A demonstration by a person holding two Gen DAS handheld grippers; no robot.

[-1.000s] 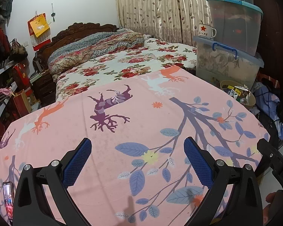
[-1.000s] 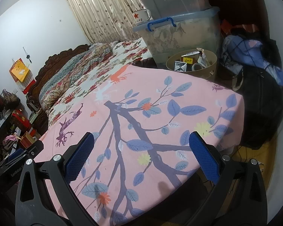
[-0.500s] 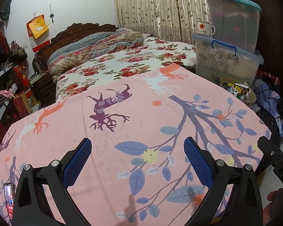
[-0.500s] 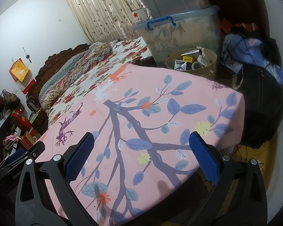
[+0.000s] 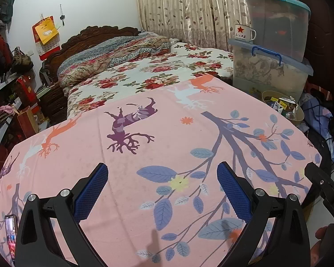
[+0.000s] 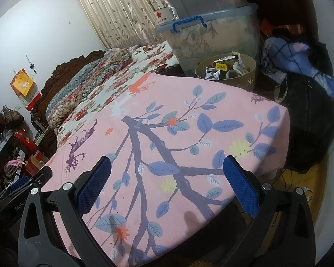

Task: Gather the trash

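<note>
Right now my left gripper (image 5: 162, 189) is spread wide, its blue pads (image 5: 91, 192) well apart with nothing between them and nothing touching them; they hang above the pink sheet (image 5: 178, 138) printed with branches and deer. My right gripper (image 6: 167, 184) is the same: pads (image 6: 241, 188) far apart, empty, hovering over the leafy corner of that sheet. I judge both are held open and level like this because there is nothing yet to take, so I am looking rather than reaching.

Out past the fingers, the pink sheet lies flat and I can see no loose scrap on it from either wrist view. Beyond its far right corner stands a round tan bin (image 6: 251, 66), just beside the lower clear storage tub (image 6: 211, 35). The bin holds small boxes, a roll of tape and crumpled paper, so the trash in sight is already in there; the left view shows the same bin (image 5: 299, 115) tucked below the stacked tubs. A white mug (image 5: 243, 32) with a red star sits on the lower tub's lid. To the bin's right is a heap of dark bags and blue cloth (image 6: 300, 57). Whether any rubbish lies on the floor nearby I cannot tell.
</note>
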